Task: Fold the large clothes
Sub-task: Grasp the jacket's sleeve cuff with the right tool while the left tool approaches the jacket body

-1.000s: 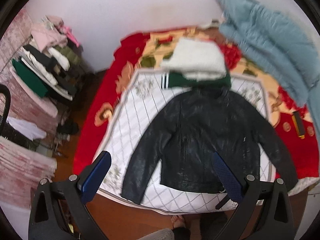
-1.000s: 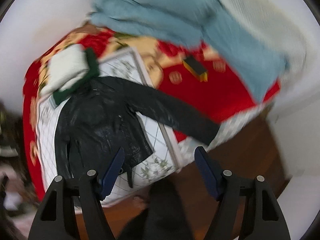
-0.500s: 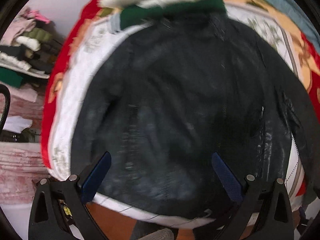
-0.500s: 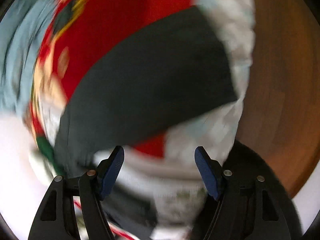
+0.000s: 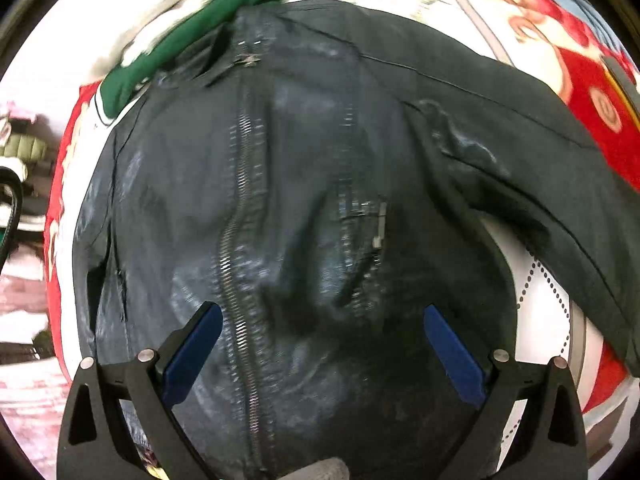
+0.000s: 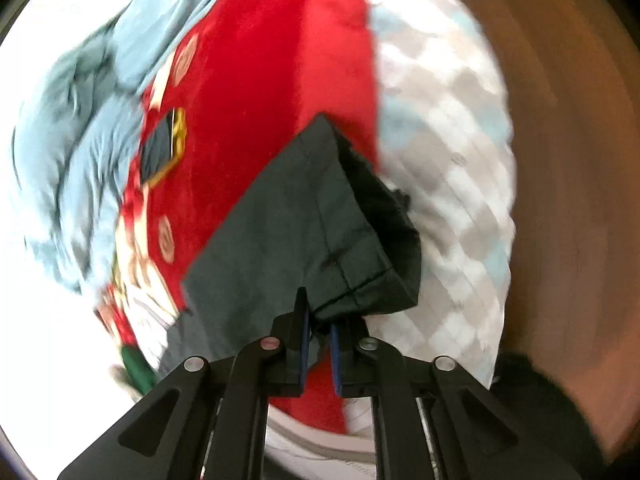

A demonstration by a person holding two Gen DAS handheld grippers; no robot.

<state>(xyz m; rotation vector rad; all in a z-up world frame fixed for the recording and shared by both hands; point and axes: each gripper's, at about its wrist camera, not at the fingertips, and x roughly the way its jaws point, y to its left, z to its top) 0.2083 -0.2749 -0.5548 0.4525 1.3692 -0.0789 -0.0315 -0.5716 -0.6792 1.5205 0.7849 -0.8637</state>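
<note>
Where wide open half a second ago, now pinches with the right gripper point(image 6: 318, 316) the sleeve cuff point(image 6: 360, 248) of the black leather zip jacket point(image 5: 300, 200), holds the left gripper point(image 5: 320, 310) spread over the jacket's chest, ready for folding that sleeve inward.

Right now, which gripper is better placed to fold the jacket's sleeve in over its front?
Right. The right gripper is shut on the sleeve cuff of the black jacket, so it could likely carry that sleeve inward. The left gripper is open above the zipper, holding nothing.
</note>
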